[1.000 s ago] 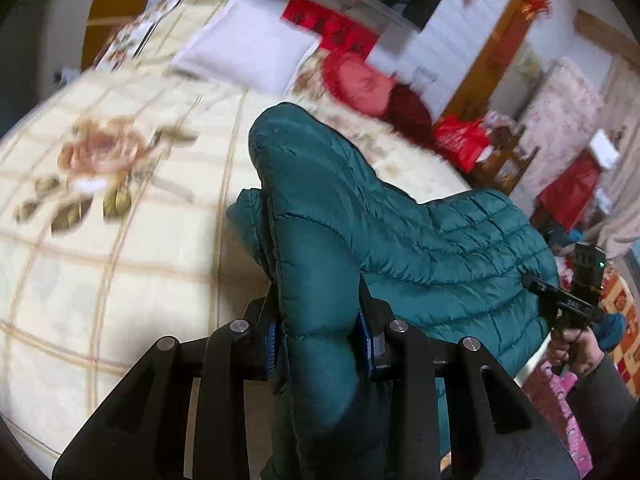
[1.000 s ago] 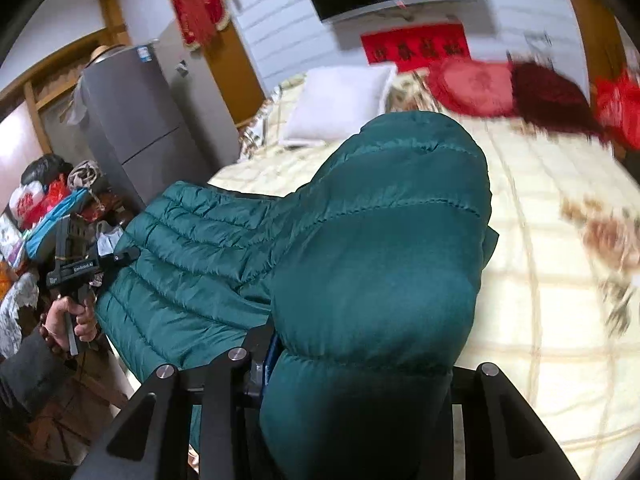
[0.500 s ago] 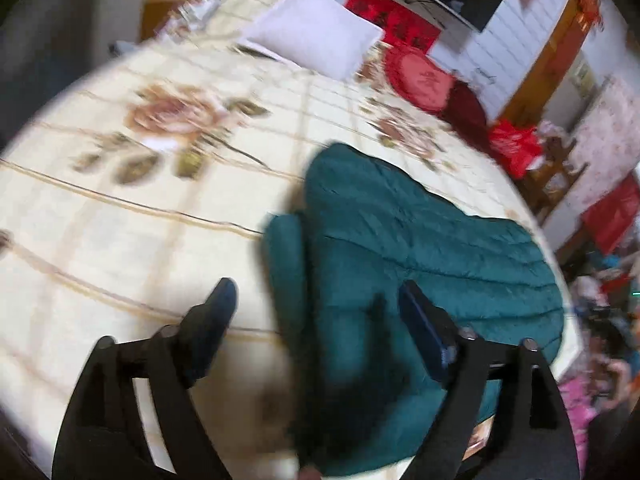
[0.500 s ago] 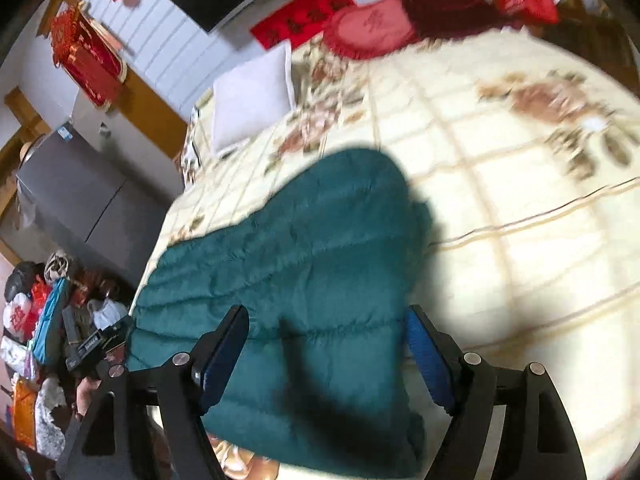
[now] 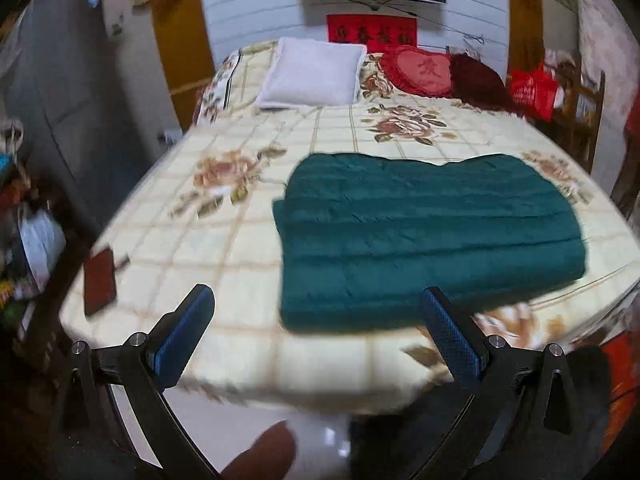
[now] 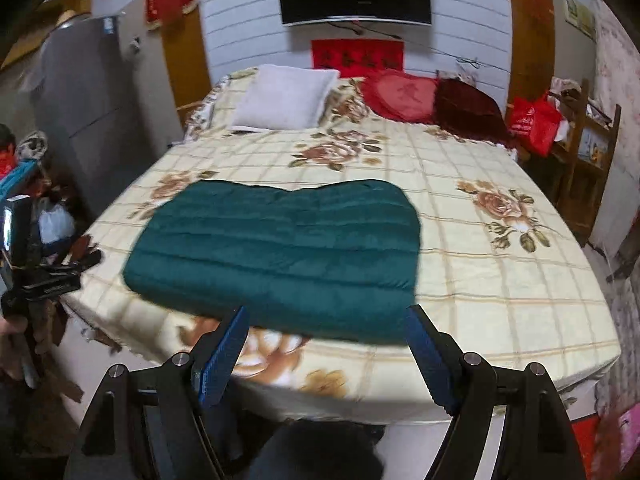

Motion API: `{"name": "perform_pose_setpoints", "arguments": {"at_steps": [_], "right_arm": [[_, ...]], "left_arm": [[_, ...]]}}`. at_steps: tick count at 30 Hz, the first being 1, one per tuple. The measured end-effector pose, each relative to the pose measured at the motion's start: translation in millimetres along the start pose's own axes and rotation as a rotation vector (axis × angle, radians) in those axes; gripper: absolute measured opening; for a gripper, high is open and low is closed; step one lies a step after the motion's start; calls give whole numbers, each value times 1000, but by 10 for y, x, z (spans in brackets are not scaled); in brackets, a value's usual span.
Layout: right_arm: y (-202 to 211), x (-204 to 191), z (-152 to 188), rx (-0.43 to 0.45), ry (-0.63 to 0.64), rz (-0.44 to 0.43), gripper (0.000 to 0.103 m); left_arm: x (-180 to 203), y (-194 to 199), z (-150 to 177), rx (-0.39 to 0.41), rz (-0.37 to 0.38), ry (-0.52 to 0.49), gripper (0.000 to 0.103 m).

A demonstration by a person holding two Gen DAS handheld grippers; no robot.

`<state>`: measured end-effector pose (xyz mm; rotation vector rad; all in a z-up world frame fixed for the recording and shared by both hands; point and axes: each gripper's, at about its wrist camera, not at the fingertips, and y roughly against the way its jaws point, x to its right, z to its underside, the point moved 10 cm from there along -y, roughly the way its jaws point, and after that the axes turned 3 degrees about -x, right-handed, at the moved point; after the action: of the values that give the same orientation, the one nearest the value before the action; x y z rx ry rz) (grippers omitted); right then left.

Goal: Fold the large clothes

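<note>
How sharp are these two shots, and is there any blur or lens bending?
Left wrist view: the jacket and near bed edge are smeared by motion blur; the far pillow is soft. Right wrist view: slightly crisper, though the jacket's front edge blurs. Both show fisheye curving and dark corners.

Teal quilted jacket (image 5: 428, 236) on cream checked, rose-printed bedspread (image 5: 224, 248).

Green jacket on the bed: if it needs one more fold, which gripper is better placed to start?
Marginally the right gripper: the green jacket's near edge sits between its open fingers. From the left gripper, also open, the jacket lies toward its right finger.
</note>
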<state>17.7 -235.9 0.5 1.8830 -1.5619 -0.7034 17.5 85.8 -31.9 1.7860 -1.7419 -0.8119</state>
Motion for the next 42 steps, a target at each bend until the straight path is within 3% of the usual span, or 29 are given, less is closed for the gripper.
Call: {"name": "perform_pose_setpoints", "arguments": {"at_steps": [8,11,42], "right_arm": [[258,-269,279,15,-11,-47,77],[323,-321,323,22,9,-28,77],[486,-465,281,64,22,-64,77]], "left_arm": [[244,312,181,-39,43,13,103],[277,372,182,-32,47,9,103],[364,320,215,-48,63,-5,103]]}}
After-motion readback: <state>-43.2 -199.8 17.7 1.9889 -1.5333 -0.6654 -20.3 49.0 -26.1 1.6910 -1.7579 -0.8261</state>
